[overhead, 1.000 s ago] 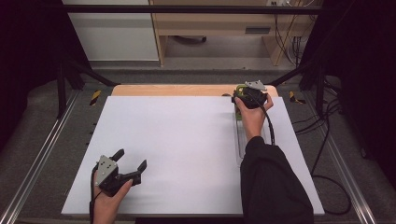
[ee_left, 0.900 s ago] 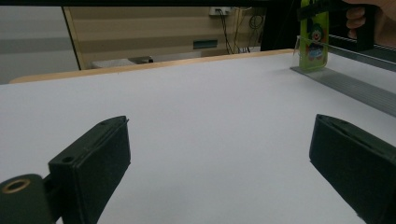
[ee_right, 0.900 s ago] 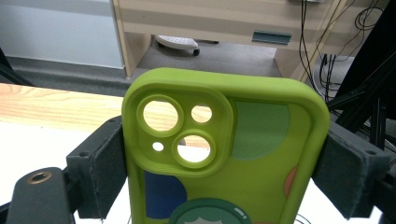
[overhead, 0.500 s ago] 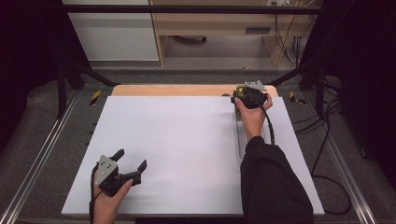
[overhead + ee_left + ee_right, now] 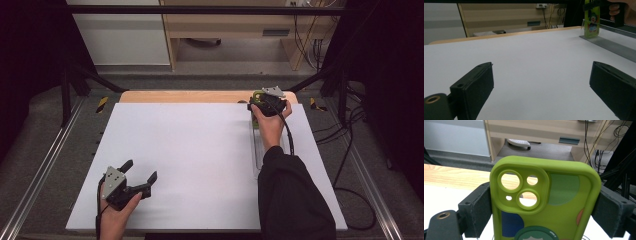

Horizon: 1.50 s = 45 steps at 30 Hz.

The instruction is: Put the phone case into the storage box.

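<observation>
1. Lime-green silicone phone case [image 5: 544,202] stands upright between the jaws of the right gripper [image 5: 544,207], at the far right corner of the white tabletop [image 5: 200,150]; the jaws have just been opening, yet both pads still touch its sides.
2. No brand or writing can be read on it; a cartoon clown shows on it in the left gripper view, small and distant.
3. Its lower part is cut off in the right gripper view.
4. Left gripper [image 5: 142,175] rests at the tabletop's near left, jaws wide apart, nothing between them.
</observation>
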Each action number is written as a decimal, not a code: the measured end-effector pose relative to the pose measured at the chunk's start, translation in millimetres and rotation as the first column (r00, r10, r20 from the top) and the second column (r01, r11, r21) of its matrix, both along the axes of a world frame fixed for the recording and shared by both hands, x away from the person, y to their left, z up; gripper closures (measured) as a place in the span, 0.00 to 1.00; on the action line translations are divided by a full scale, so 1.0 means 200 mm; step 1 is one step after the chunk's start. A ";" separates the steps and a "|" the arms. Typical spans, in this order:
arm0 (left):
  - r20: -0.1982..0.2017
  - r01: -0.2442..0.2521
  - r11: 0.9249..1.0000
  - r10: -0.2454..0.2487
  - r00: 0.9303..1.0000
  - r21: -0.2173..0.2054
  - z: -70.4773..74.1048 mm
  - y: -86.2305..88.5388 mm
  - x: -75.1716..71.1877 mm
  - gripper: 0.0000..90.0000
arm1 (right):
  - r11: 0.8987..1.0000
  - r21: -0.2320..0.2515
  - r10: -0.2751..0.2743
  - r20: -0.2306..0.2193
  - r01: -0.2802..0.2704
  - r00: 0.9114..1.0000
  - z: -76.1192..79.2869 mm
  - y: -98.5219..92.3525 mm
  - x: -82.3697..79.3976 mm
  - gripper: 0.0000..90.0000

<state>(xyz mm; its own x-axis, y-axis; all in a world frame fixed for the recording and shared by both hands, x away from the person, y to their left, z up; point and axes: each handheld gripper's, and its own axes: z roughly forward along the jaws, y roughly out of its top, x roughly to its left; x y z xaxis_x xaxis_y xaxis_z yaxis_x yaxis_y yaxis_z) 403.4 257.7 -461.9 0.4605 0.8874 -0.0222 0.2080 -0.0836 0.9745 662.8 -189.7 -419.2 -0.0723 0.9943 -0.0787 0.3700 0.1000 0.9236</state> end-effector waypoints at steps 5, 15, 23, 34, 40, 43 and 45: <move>0.000 -0.002 1.000 0.002 1.000 -0.003 0.00 0.00 0.00 0.05 | 1.000 -0.006 0.004 -0.003 -0.004 1.000 0.00 0.00 0.00 0.11; 0.001 -0.003 1.000 0.003 1.000 -0.002 0.00 0.00 0.00 0.05 | 1.000 -0.031 0.002 -0.012 -0.002 1.000 0.00 0.00 0.00 0.06; 0.001 -0.003 1.000 0.003 1.000 -0.001 0.00 0.00 0.00 0.05 | 0.999 -0.036 0.010 0.002 -0.009 1.000 0.00 0.01 -0.01 0.03; 0.002 -0.008 1.000 0.008 1.000 -0.001 0.00 0.00 0.00 0.05 | 0.998 -0.056 0.005 0.018 -0.004 1.000 0.02 0.00 -0.02 0.03; 0.003 -0.009 1.000 0.009 1.000 -0.004 0.00 0.00 0.00 0.05 | 0.998 -0.065 0.000 0.034 0.002 0.999 0.04 0.00 -0.03 0.04; 0.004 -0.008 1.000 0.008 1.000 -0.005 0.00 0.00 0.00 0.05 | 0.998 -0.064 0.000 0.033 0.002 0.999 0.04 0.00 -0.03 0.04; 0.003 -0.008 1.000 0.008 1.000 -0.005 0.00 0.00 0.00 0.05 | 0.998 -0.063 0.000 0.030 0.002 1.000 0.04 0.01 -0.03 0.04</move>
